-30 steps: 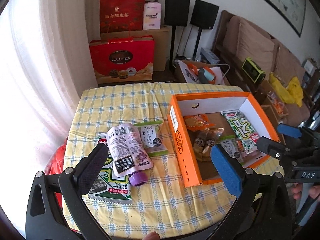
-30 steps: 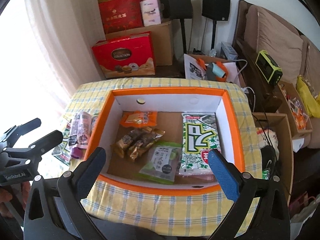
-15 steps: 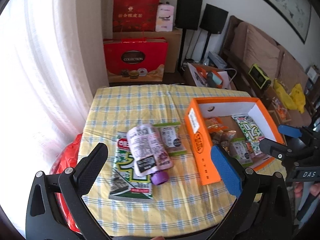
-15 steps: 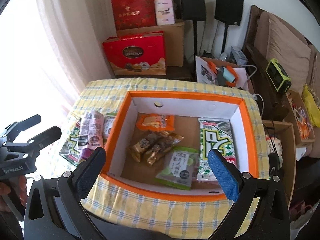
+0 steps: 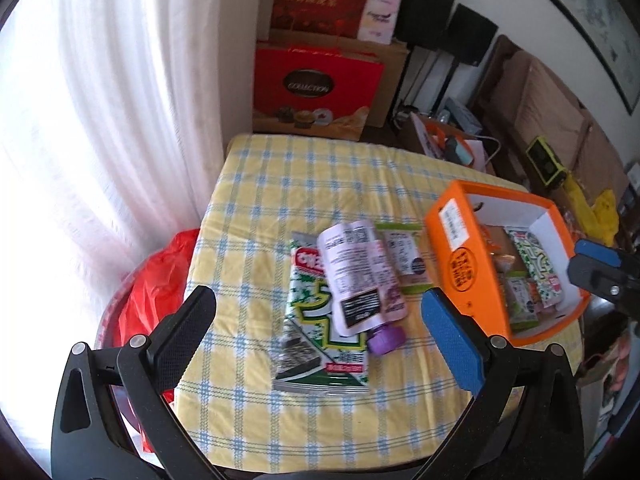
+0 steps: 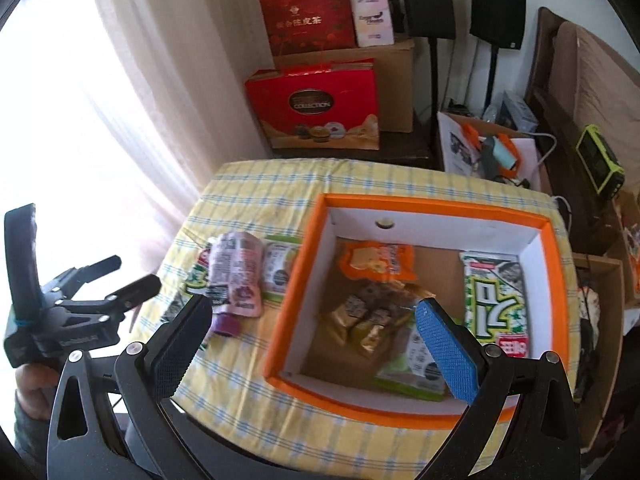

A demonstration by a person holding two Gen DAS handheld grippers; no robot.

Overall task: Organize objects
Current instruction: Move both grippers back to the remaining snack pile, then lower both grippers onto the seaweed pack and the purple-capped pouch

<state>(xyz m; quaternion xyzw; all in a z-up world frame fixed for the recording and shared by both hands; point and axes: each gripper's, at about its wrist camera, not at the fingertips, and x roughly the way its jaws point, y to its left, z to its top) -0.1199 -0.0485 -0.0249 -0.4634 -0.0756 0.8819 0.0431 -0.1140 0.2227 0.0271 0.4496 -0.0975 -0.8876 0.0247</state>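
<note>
On the yellow checked tablecloth (image 5: 304,184) lies a pink spout pouch (image 5: 358,276) with a purple cap, atop a green seaweed packet (image 5: 316,344), with a small green snack packet (image 5: 404,256) beside it. My left gripper (image 5: 320,328) hovers open above this pile. To the right stands an orange box (image 6: 432,208) holding an orange snack bag (image 6: 376,260), gold-wrapped sweets (image 6: 360,316), a green packet (image 6: 412,368) and a seaweed packet (image 6: 496,300). My right gripper (image 6: 316,336) hangs open over the box's near left wall. The pouch (image 6: 238,276) also shows left of the box.
Red gift boxes (image 5: 316,92) and cardboard cartons stand on the floor beyond the table. A white curtain (image 5: 112,120) hangs at the left, a red bag (image 5: 156,276) sits below the table's left edge. Speakers, a sofa and cluttered boxes fill the right side.
Both grippers have swung left and pulled back: the snack pile now sits between my left fingers, and the orange box has slid rightward in both views. Both stay open.
</note>
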